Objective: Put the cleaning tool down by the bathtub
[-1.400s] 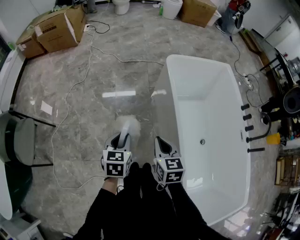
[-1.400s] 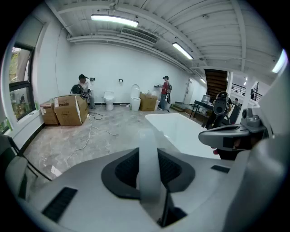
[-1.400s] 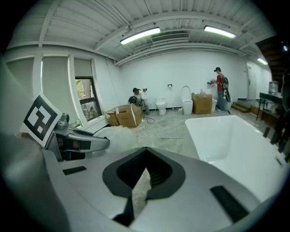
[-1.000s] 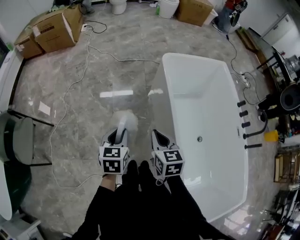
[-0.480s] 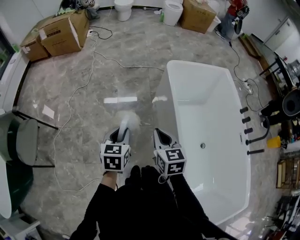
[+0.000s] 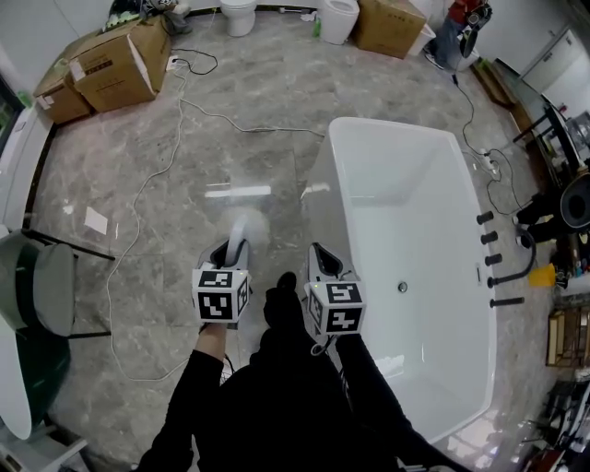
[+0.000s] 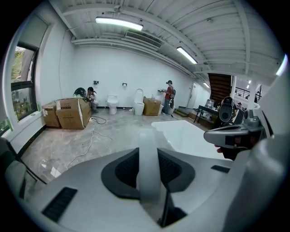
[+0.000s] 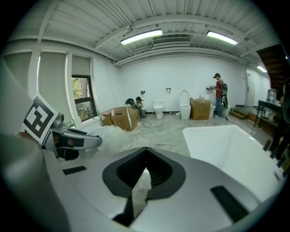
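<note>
The cleaning tool [image 6: 245, 227] is a white fluffy brush on a pale handle [image 7: 148, 163]. My left gripper [image 6: 232, 252] is shut on that handle and holds the brush head out in front, above the grey marble floor. The white bathtub [image 6: 396, 203] stands just to the right. My right gripper [image 6: 318, 253] hovers beside the left one, close to the tub's left wall; its jaws are together with nothing between them. In the right gripper view the brush head [image 8: 109, 138] shows at the left and the bathtub [image 8: 226, 145] at the right.
A white cable [image 6: 138, 198] snakes over the floor to the left. Cardboard boxes [image 6: 115, 60] and toilets [image 6: 240, 11] stand at the far wall. A chair [image 6: 41, 277] is at the left. Black taps [image 6: 489, 244] line the tub's right side.
Both grippers have stayed side by side left of the tub, and the tool is still in the left one. The view has shifted slightly, and the left gripper sits a little lower.
</note>
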`<state>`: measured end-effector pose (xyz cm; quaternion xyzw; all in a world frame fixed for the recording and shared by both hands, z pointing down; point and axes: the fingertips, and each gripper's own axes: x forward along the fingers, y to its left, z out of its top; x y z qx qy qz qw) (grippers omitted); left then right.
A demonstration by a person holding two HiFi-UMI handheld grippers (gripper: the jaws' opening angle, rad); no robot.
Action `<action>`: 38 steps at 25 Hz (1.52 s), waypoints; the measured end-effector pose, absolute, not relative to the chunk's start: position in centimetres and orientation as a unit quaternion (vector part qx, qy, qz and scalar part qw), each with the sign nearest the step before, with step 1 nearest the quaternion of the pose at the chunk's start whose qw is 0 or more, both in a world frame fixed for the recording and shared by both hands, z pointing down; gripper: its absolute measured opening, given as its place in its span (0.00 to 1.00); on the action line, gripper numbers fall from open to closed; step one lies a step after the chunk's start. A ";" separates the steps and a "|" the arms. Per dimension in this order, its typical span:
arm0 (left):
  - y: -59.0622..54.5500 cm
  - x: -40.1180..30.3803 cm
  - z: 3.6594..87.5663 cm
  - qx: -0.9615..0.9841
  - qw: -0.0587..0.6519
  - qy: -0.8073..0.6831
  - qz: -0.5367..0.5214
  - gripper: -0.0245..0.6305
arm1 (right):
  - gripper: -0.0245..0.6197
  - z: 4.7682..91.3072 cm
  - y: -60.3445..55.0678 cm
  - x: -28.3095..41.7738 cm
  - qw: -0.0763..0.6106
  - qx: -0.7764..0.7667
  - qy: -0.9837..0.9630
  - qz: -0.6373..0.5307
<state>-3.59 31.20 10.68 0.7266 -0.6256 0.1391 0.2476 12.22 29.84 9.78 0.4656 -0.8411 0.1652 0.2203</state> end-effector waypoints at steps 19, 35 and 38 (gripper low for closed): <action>11.0 -6.0 13.6 0.716 0.280 -0.618 0.162 0.19 | 0.04 13.8 12.9 10.8 0.257 0.460 -0.821 0.218; -2.1 -9.8 22.3 0.720 0.322 -0.579 0.208 0.19 | 0.04 21.9 3.6 6.4 0.316 0.464 -0.783 0.268; -5.1 -10.4 24.8 0.725 0.328 -0.564 0.220 0.19 | 0.04 24.2 1.1 5.6 0.318 0.476 -0.769 0.285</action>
